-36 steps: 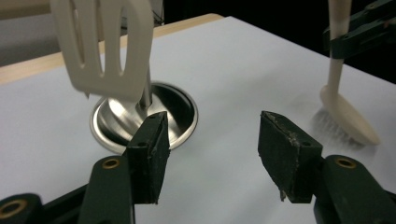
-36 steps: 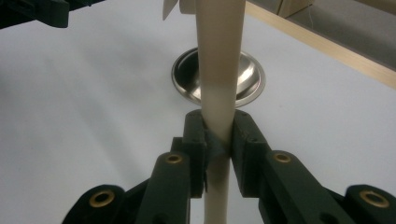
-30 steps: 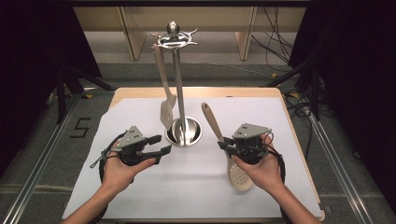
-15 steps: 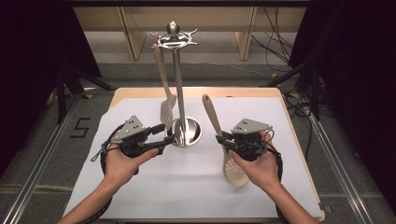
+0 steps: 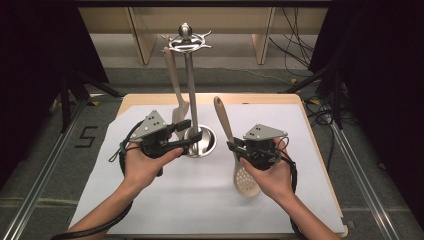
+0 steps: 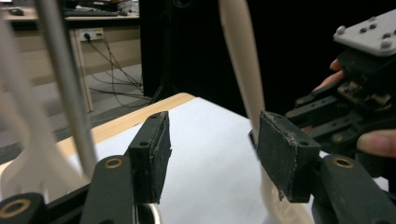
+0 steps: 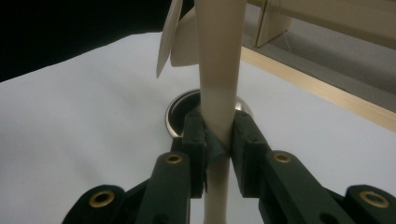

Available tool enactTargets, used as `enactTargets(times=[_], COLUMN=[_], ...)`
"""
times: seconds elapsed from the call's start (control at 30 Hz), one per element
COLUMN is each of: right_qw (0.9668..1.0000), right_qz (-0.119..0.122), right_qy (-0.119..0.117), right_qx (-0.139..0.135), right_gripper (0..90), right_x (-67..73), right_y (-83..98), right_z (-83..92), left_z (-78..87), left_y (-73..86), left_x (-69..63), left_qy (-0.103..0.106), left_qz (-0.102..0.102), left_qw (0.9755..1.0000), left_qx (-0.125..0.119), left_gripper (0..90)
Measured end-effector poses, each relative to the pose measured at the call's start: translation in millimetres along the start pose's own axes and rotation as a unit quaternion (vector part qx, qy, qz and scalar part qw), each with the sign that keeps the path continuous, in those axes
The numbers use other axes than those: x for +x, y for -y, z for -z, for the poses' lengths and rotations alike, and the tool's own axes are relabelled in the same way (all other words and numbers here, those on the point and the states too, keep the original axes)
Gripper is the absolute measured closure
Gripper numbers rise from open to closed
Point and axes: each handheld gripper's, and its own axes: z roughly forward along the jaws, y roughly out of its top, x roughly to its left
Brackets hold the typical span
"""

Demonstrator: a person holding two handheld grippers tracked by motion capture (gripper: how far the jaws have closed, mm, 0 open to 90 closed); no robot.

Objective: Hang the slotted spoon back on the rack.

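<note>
Cream slotted spoon: I see the pale plastic spoon with holes (image 5: 235,150) in my right claw. Its bowl lies low on the white sheet and its handle leans up and away from me.
Right claw: my right gripper (image 5: 236,148) is clamped tight on the spoon's handle. In the right gripper view (image 7: 218,135) both black pads press the handle from each side.
Left claw: my left gripper (image 5: 186,134) has its jaws wide apart. In the left gripper view (image 6: 212,149) I see nothing between the pads.
Left claw place: it sits just beside the pole of the shiny metal stand (image 5: 189,85), near the round base.
Stand: the metal stand is upright at the far middle of the sheet. It has hooks at the top.
Hanging tool: a cream plastic spatula (image 5: 176,92) hangs from a hook on the stand.
Sheet: the white paper sheet (image 5: 200,200) covers the light wooden table (image 5: 210,98).
Spoon and stand: the spoon is right of the stand's base. I cannot tell if they touch.
</note>
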Motion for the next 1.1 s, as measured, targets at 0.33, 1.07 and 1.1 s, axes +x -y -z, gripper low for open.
enactTargets(times=[0.33, 1.07, 1.1], right_qw=[0.9999, 0.9998, 0.9998], right_qz=[0.011, 0.011, 0.011], right_qy=[0.000, 0.004, 0.000], right_qx=[-0.008, -0.015, -0.015], right_gripper=[78.1, 78.0, 78.0], right_x=[1.9, 15.5, 15.2], right_y=[-2.7, -5.2, -5.5], right_z=[-0.6, -2.1, -2.1], left_z=[-29.2, -48.2, -48.0], left_y=[-16.2, -20.2, -20.6], left_x=[-8.4, -14.7, -14.7], left_qy=[0.019, 0.049, 0.051], left_qz=[0.003, 0.033, 0.035], left_qw=[0.9998, 0.9982, 0.9980], left_qx=[0.002, -0.008, -0.007], left_gripper=[44.9, 69.9, 70.6])
